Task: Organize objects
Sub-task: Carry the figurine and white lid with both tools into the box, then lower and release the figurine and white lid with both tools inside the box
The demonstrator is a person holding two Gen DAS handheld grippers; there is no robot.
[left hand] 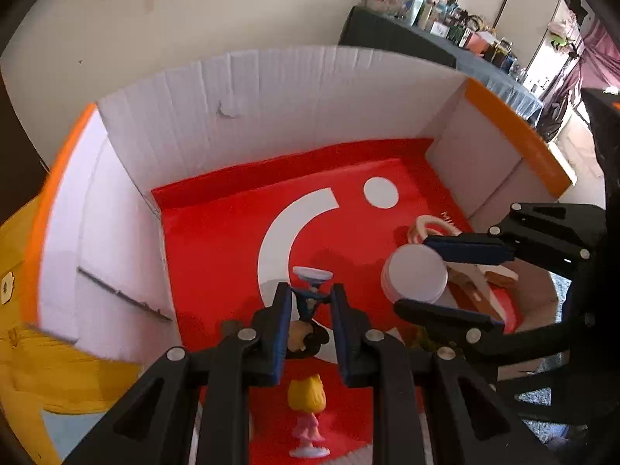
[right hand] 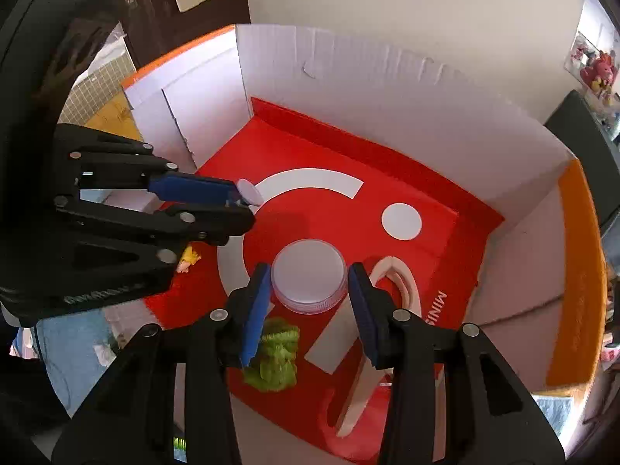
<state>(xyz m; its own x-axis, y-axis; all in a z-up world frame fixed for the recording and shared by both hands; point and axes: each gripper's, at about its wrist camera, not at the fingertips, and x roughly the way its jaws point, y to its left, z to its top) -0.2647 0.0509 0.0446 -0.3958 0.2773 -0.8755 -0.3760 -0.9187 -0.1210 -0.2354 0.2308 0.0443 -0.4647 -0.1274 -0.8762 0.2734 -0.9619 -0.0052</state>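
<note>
The left gripper (left hand: 310, 304) pinches a small figurine (left hand: 311, 292) between its fingers (left hand: 282, 321), upside down: round base (left hand: 312, 273) pointing away, long axis along the fingers, dark head toward the camera. The right gripper (right hand: 309, 304) has its fingers (right hand: 255, 310) spread either side of a round white jar (right hand: 309, 283), lid up; contact cannot be told. Both work inside a box (right hand: 348, 89) with white walls, orange edges and a red floor. On that floor lie a blonde doll (left hand: 308, 410), a green toy (right hand: 276, 356) and a white hanger (right hand: 399, 283). Beyond stands a cluttered dark bench (left hand: 445, 42).
</note>
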